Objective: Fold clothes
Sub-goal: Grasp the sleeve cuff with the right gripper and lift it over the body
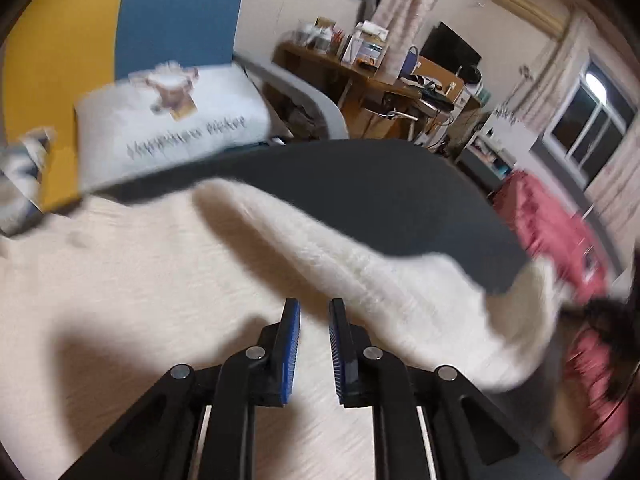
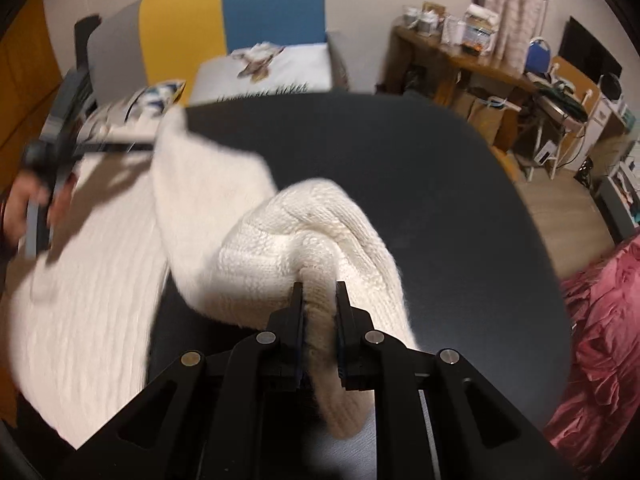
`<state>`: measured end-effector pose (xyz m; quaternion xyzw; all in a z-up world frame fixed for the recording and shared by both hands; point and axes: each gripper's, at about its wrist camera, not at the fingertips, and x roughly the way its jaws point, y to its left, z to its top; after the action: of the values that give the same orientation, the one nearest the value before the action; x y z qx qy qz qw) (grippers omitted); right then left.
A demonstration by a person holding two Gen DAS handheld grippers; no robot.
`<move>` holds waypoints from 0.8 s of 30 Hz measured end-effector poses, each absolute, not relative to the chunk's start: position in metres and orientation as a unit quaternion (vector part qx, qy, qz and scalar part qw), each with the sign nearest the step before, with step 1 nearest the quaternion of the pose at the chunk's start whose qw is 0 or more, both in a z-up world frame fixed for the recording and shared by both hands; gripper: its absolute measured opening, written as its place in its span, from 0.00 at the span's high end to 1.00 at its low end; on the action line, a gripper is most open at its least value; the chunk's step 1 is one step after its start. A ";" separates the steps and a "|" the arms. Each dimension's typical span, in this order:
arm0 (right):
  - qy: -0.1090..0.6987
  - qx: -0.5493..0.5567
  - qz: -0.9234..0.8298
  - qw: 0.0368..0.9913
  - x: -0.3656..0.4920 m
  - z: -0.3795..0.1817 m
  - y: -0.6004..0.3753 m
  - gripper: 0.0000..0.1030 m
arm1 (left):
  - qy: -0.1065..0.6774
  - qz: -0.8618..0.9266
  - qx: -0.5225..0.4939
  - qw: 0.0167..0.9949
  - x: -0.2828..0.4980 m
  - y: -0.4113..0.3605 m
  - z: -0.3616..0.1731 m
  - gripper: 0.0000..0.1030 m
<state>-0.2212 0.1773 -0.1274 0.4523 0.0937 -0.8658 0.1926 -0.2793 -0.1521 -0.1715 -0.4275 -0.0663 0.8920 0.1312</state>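
A cream knitted sweater (image 1: 160, 280) lies spread over a dark grey surface (image 1: 360, 184), with one sleeve running off to the right. My left gripper (image 1: 314, 304) hovers just above the sweater's body. Its blue pads stand a little apart with nothing pinched between them. In the right wrist view my right gripper (image 2: 319, 288) is shut on a bunched fold of the sweater (image 2: 320, 216), lifted off the dark surface (image 2: 400, 160). The left gripper (image 2: 144, 145) shows blurred at the sweater's far left edge, held by a hand (image 2: 24, 200).
A white printed pillow (image 1: 172, 120) leans against a yellow and blue headboard (image 1: 120, 20) at the back. Pink crumpled fabric (image 2: 600, 320) lies at the right. A cluttered wooden desk (image 2: 460, 56) stands beyond the far right corner.
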 end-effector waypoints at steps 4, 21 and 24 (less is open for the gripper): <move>0.090 0.451 -0.866 0.198 -0.230 -0.114 0.179 0.87 | 0.008 0.890 -0.440 0.119 -0.250 -0.149 -0.185 0.88; 0.018 0.433 -0.894 0.116 -0.317 -0.098 0.211 0.87 | -0.001 0.891 -0.442 0.103 -0.245 -0.143 -0.200 0.85; 0.008 0.469 -0.878 0.090 -0.352 -0.111 0.226 0.87 | -0.006 0.890 -0.443 0.105 -0.246 -0.144 -0.201 0.85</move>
<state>-0.3516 0.2258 -0.1111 0.4693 0.0082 -0.8785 0.0896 -0.2456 -0.1445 -0.2007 -0.4430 -0.0060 0.8903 0.1051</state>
